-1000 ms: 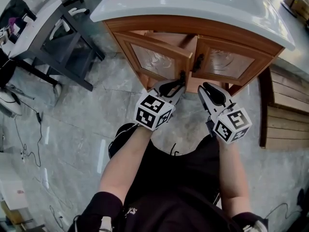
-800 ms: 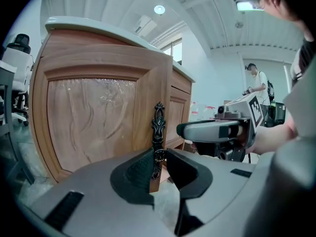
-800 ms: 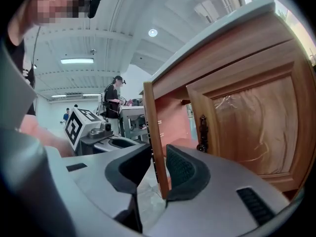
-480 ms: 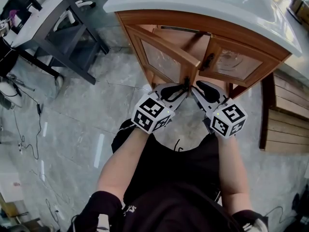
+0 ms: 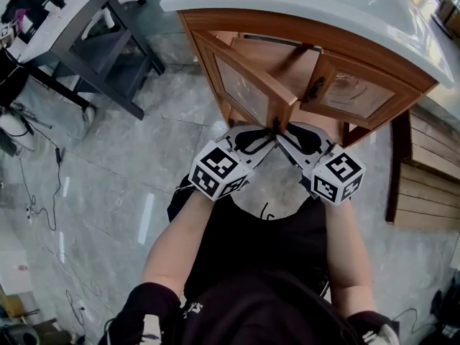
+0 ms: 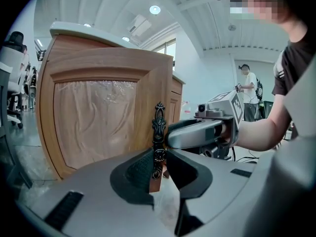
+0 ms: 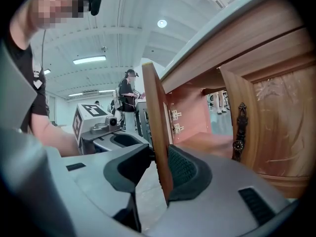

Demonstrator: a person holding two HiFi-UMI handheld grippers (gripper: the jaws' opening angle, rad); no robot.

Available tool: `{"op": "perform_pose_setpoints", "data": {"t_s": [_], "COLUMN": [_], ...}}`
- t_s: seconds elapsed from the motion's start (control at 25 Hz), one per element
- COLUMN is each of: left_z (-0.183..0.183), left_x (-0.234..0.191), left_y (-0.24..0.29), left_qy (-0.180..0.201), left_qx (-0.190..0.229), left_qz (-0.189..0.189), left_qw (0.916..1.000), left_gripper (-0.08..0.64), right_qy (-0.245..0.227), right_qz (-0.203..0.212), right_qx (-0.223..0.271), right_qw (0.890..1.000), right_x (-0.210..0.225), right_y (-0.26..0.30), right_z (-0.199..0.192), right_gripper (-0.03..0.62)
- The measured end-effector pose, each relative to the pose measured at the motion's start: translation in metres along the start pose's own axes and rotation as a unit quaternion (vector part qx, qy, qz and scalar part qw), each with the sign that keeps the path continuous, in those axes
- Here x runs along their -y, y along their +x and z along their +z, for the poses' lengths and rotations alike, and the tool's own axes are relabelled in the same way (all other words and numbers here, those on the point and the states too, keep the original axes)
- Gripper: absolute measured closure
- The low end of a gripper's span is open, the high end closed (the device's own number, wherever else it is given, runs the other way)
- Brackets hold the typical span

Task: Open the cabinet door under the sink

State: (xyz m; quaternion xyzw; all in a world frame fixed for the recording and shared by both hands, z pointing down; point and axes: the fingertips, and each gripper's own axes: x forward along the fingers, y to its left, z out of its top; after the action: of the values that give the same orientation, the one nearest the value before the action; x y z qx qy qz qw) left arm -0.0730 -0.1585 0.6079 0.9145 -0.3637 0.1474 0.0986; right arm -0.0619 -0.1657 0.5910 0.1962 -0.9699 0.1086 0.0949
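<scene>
The wooden cabinet under the white sink top (image 5: 323, 6) has two glass-panelled doors. The left door (image 5: 244, 85) (image 6: 98, 117) stands swung out towards me. My left gripper (image 5: 264, 134) (image 6: 159, 164) is shut on its dark ornate handle (image 6: 159, 127) at the free edge. My right gripper (image 5: 287, 135) (image 7: 158, 167) straddles the same door's edge (image 7: 157, 132). Its jaws have just been opening: the inner pad lies against the wood and the outer one stands off. The right door (image 5: 345, 95) (image 7: 281, 122) is slightly ajar, its handle (image 7: 240, 127) untouched.
A dark-framed table (image 5: 86, 42) stands on the stone floor at the left, with cables (image 5: 43, 192) trailing beneath it. Wooden slats (image 5: 424, 171) lie at the right of the cabinet. People (image 7: 128, 90) stand far behind in the room.
The left door has swung further out towards me with the left gripper on its handle. The right gripper has moved left onto that door's edge.
</scene>
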Motion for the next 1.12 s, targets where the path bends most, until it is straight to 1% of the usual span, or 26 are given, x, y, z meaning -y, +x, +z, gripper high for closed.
{"op": "perform_pose_setpoints", "data": {"t_s": [0.16, 0.28, 0.44, 0.6, 0.8, 1.12], "left_z": [-0.002, -0.005, -0.010, -0.014, -0.023, -0.042], "left_x": [0.000, 0.000, 0.000, 0.000, -0.002, -0.015], "left_y": [-0.004, -0.013, -0.029, -0.042, -0.068, -0.114], "left_qy": [0.004, -0.001, -0.003, -0.005, -0.005, -0.008], "left_qx": [-0.002, 0.002, 0.009, 0.012, 0.007, -0.002], "left_qz": [-0.002, -0.009, -0.009, 0.001, 0.015, 0.053], "left_qw": [1.0000, 1.0000, 0.9999, 0.9999, 0.9999, 0.9986], "left_gripper": [0.469, 0.468, 0.467, 0.468, 0.465, 0.462], "right_qy": [-0.009, -0.024, -0.029, -0.031, -0.042, -0.016], "right_qz": [-0.003, 0.007, 0.029, 0.047, 0.065, 0.098], "right_qx": [-0.002, -0.013, -0.015, -0.014, -0.030, -0.027], "right_qw": [1.000, 1.000, 0.999, 0.998, 0.997, 0.995], "right_x": [-0.002, -0.012, -0.030, -0.044, -0.072, -0.111], "right_y": [0.004, 0.006, 0.011, 0.014, 0.023, 0.046], "right_z": [-0.001, -0.002, -0.004, -0.007, -0.007, -0.011], "right_gripper": [0.480, 0.488, 0.492, 0.492, 0.497, 0.514]}}
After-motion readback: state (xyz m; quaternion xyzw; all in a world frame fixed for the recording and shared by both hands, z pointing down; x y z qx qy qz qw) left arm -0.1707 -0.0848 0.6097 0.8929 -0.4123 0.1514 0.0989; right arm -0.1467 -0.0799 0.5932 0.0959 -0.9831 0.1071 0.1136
